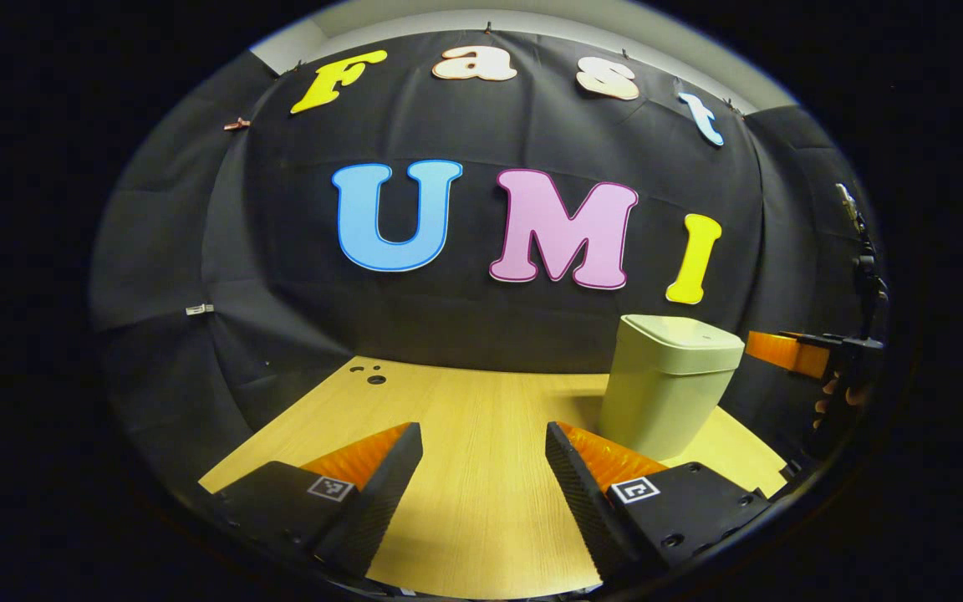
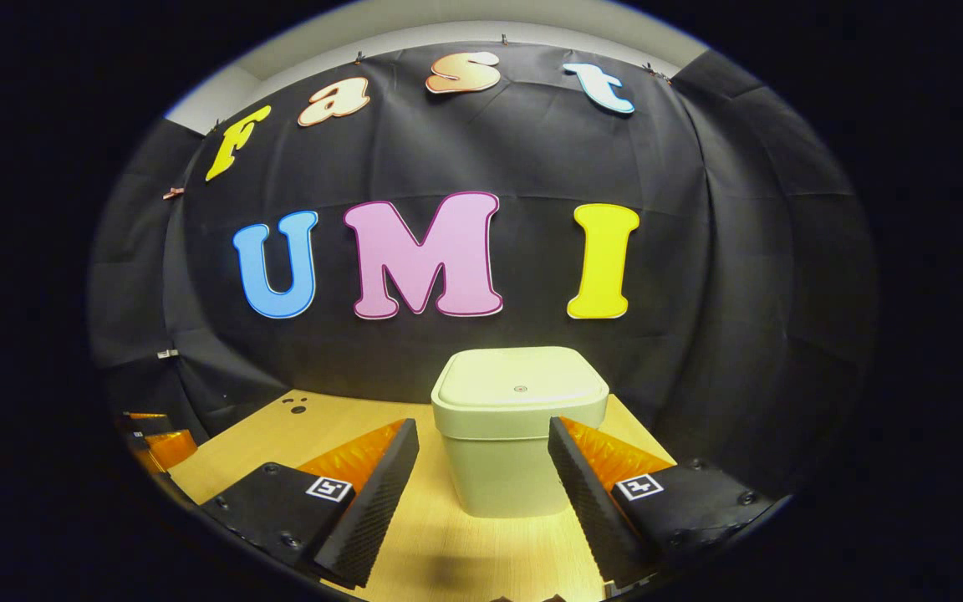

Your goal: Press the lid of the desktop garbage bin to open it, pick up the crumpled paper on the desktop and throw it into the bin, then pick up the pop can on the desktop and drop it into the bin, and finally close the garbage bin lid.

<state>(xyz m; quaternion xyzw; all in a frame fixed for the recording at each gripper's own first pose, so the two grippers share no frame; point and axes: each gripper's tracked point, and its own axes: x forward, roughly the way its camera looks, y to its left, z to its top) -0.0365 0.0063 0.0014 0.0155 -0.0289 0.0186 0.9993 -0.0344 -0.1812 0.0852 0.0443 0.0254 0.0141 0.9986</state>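
A pale green garbage bin (image 1: 665,385) stands on the wooden table (image 1: 465,435) with its lid down, to the right of my left gripper (image 1: 483,435). That gripper is open above bare tabletop, nothing between its fingers. In the right gripper view the same bin (image 2: 515,435) sits straight ahead, its flat lid (image 2: 520,383) closed. My right gripper (image 2: 481,431) is open, its fingers standing either side of the bin's front and apart from it. The right gripper (image 1: 791,351) also shows at the far right of the left gripper view, with a hand behind it.
Black cloth walls close in the table at the back and both sides. A few small dark holes (image 1: 374,374) mark the table's far left corner. The other gripper (image 2: 155,439) shows at the left edge of the right gripper view.
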